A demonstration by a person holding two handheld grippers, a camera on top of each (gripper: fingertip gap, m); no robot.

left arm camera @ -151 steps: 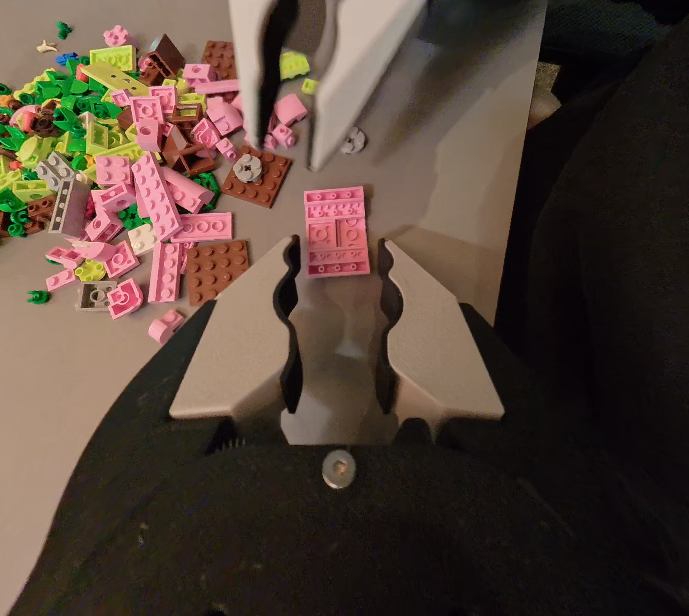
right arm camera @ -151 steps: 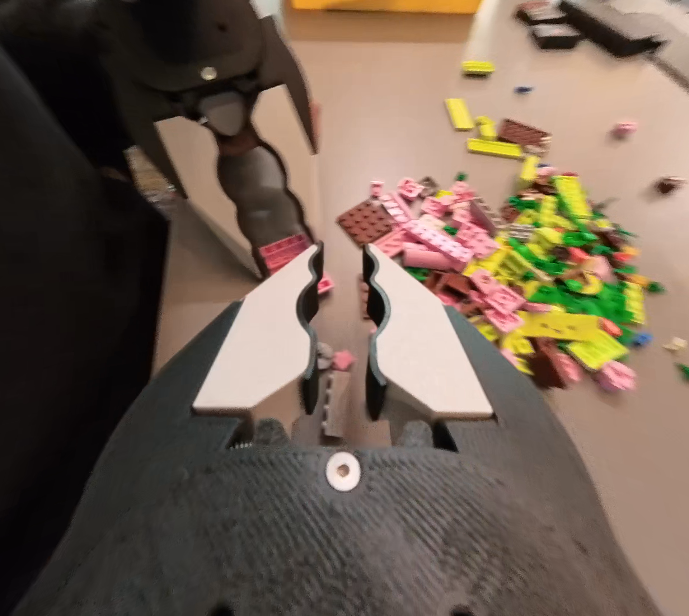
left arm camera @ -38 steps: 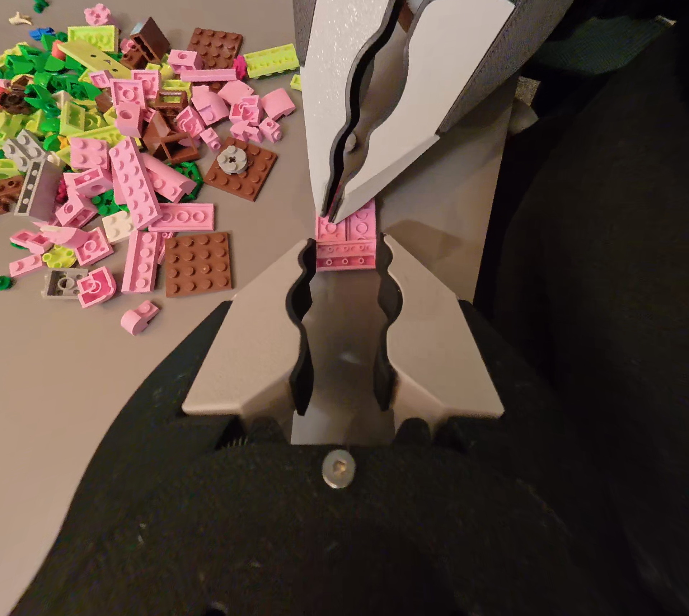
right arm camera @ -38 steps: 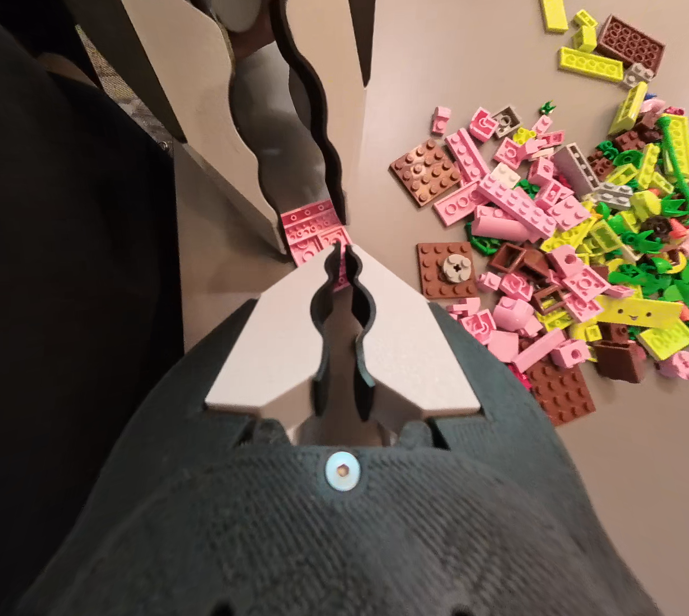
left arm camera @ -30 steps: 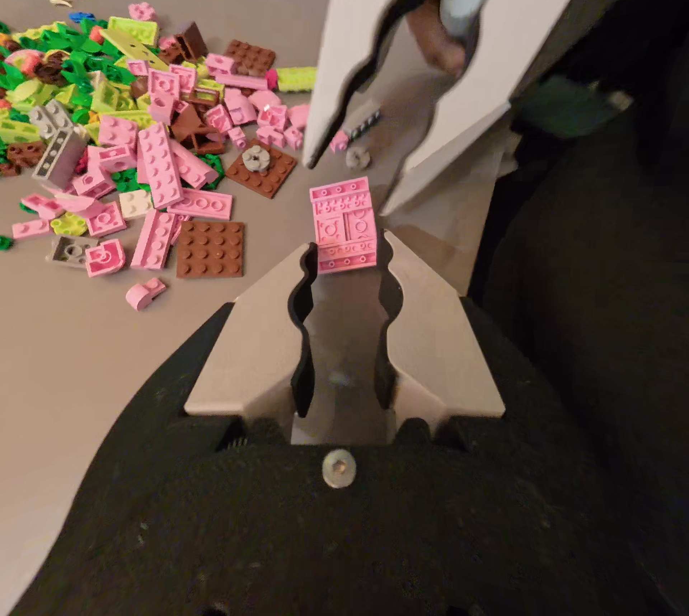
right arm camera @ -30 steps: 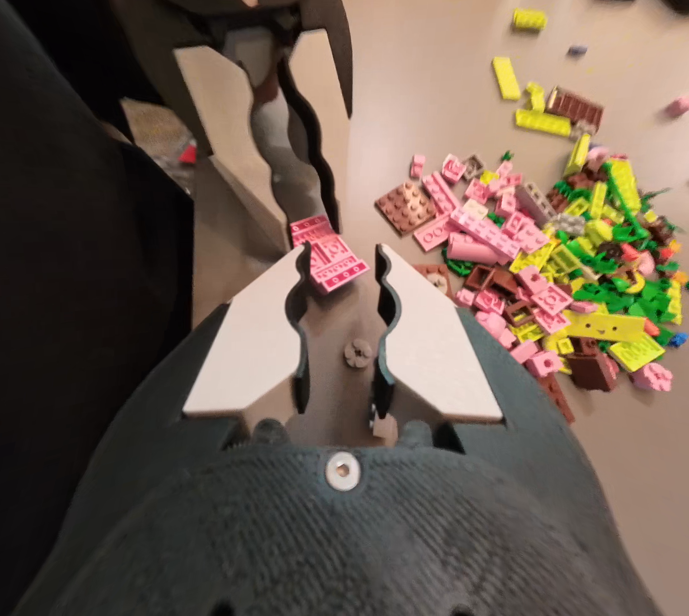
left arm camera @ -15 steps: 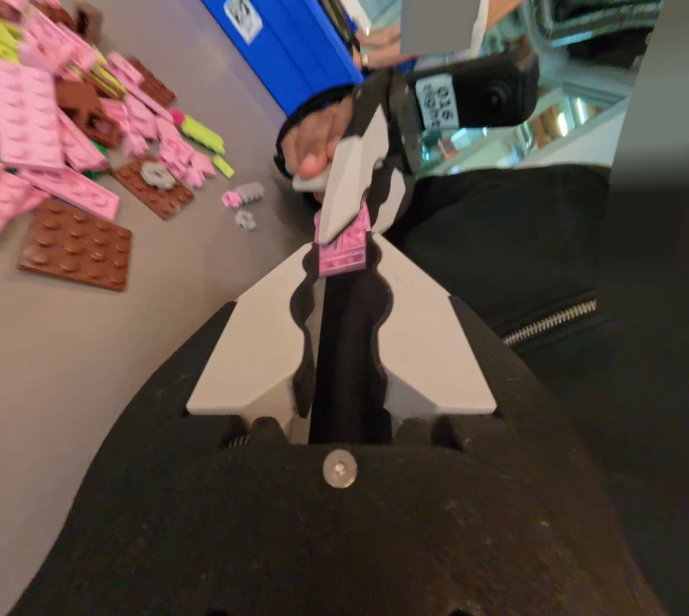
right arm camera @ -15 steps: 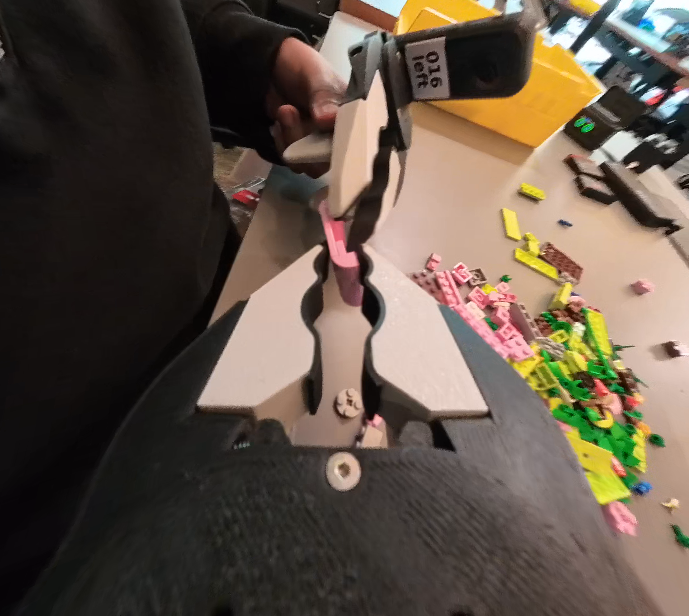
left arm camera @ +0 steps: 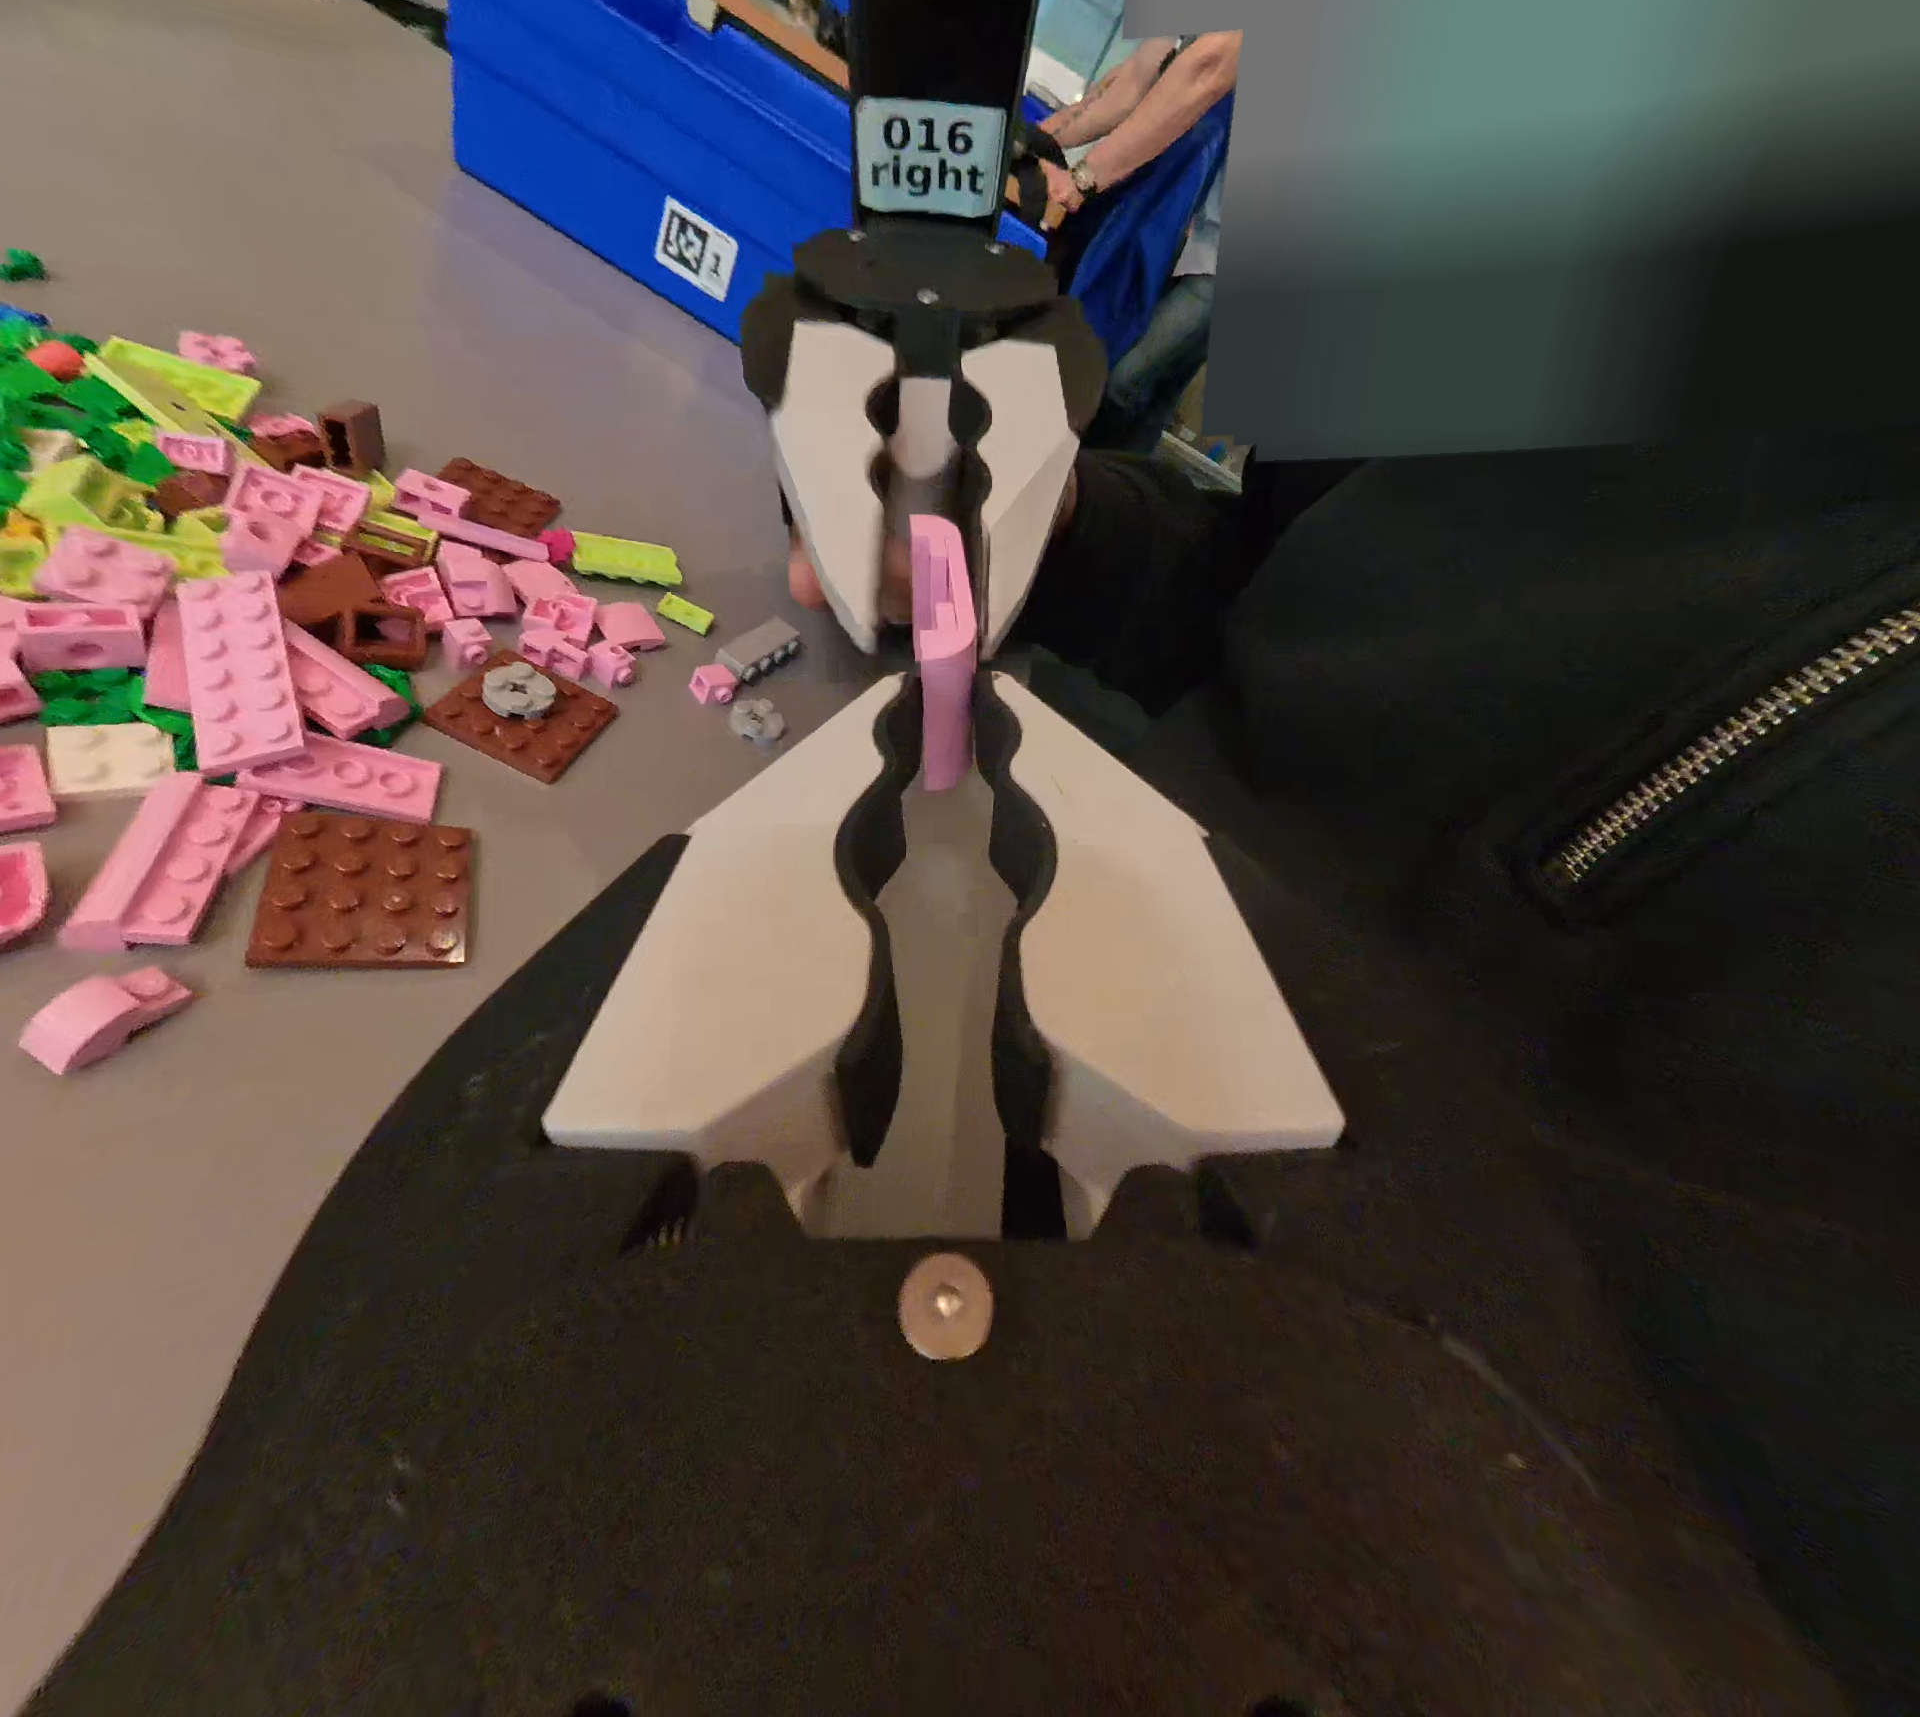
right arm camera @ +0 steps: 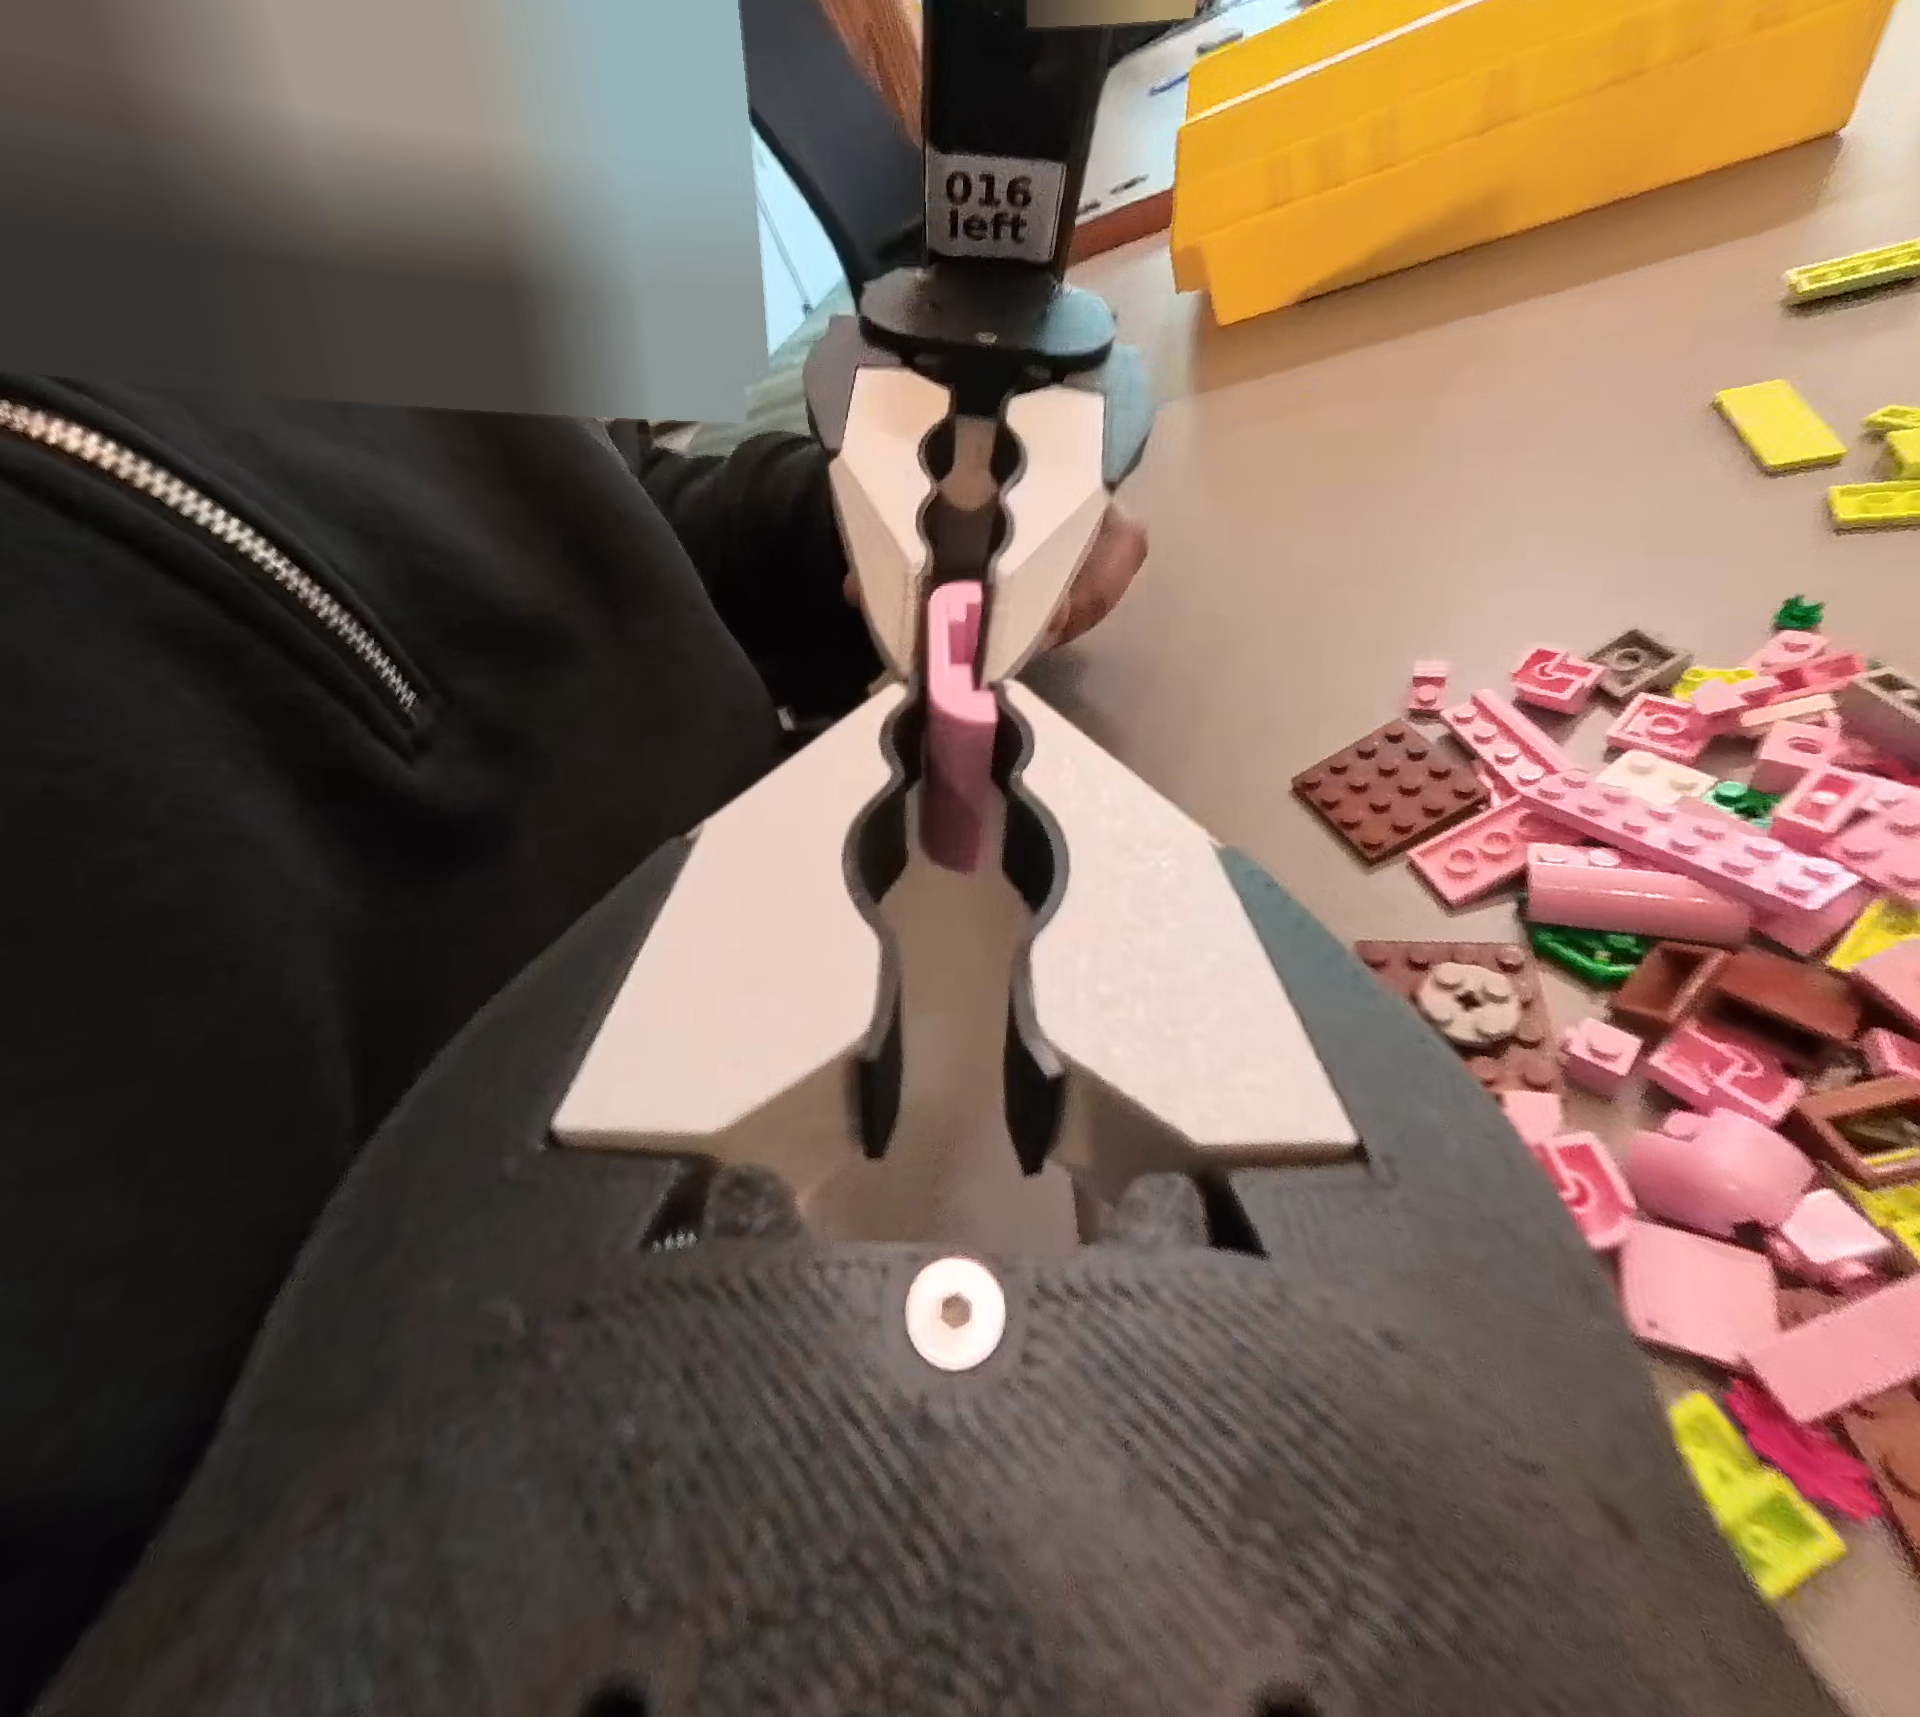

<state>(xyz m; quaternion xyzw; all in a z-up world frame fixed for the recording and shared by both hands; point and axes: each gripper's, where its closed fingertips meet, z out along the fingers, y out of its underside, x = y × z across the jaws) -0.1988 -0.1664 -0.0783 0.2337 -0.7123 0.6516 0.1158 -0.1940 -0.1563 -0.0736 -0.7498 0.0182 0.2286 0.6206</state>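
Observation:
A flat pink brick assembly (left arm camera: 943, 722) is held edge-on in the air, above the near edge of the grey table (left arm camera: 312, 161). My left gripper (left arm camera: 940, 691) is shut on its near end. My right gripper (left arm camera: 928, 644) faces it head-on and is shut on the far end. In the right wrist view the same assembly (right arm camera: 958, 784) sits between my right gripper's (right arm camera: 956, 703) jaws, with the left gripper (right arm camera: 953, 668) clamped on it from the opposite side. A hand shows behind each far gripper.
A pile of pink, brown, green and yellow bricks (left arm camera: 239, 628) (right arm camera: 1714, 836) lies on the table beside the grippers. A brown plate (left arm camera: 358, 888) lies near my left gripper. A blue bin (left arm camera: 623, 140) and a yellow bin (right arm camera: 1507, 78) stand farther back. A person's black jacket (left arm camera: 1558, 732) is close behind. Left tips and right tips are each some 11 cm from the brown plate (left arm camera: 358, 888). Look for it in the right wrist view (right arm camera: 1387, 777) too.
The pink assembly lay flat on the table a second ago. Both grippers closed on it and lifted it. They have since turned to face each other, with the assembly edge-on.

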